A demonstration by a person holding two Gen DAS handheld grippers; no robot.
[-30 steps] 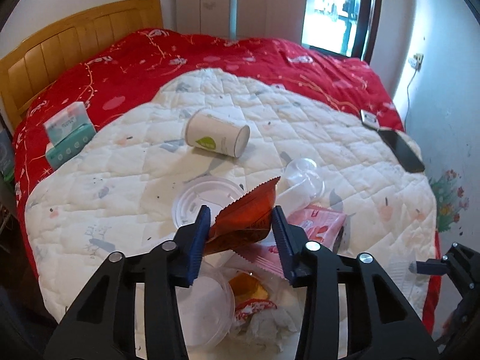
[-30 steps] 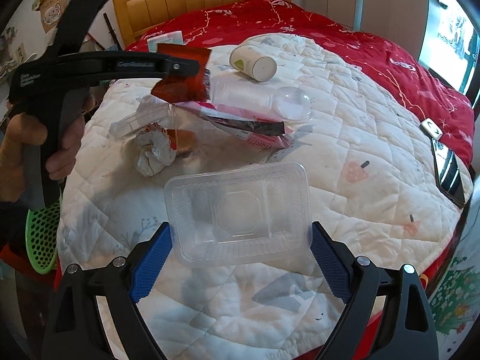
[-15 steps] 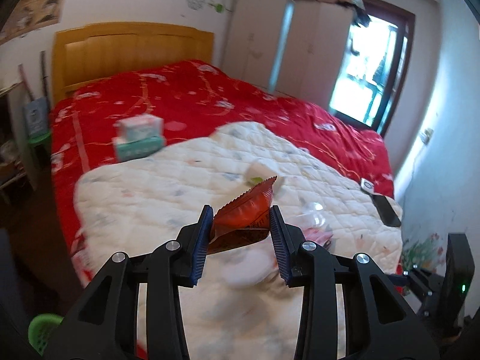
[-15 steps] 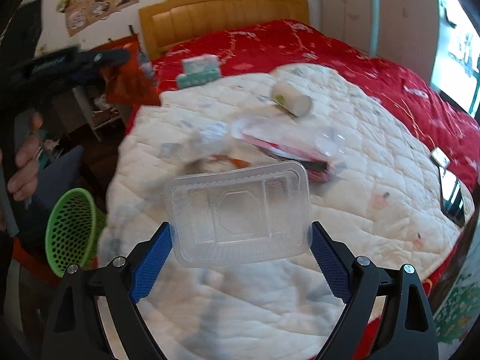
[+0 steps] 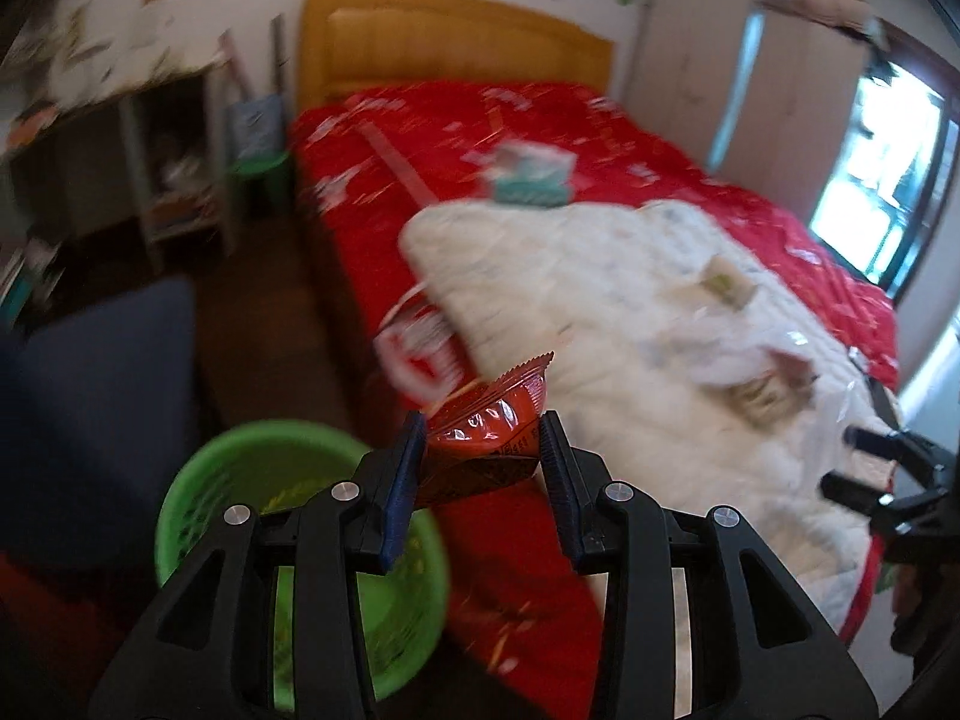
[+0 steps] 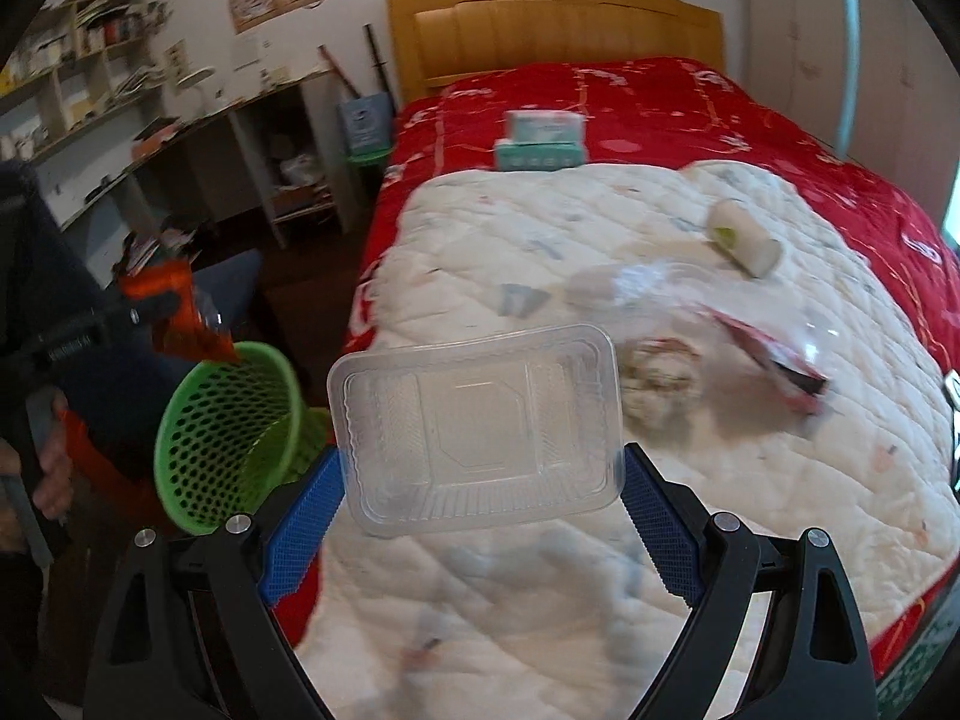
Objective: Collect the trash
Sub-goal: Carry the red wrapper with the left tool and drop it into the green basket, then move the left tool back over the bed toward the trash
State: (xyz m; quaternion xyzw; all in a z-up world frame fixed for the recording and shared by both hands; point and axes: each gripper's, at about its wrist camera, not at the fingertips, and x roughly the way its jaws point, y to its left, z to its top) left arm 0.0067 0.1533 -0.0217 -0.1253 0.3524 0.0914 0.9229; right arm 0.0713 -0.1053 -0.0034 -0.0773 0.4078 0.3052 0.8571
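Each gripper is a black plastic frame that forks into two arms, with triangular cut-outs behind the fingers. On the left gripper (image 5: 483,462) the fingers (image 5: 401,495) wear dark blue ribbed pads on their inner faces, and four round silver screws sit in a row just behind them. The right gripper (image 6: 480,510) is the same build, its fingers (image 6: 300,525) faced with brighter blue, finely textured pads, and again four silver screws behind. The left hand (image 6: 51,474) grips a black handle bearing small pale lettering, a dark sleeve above it
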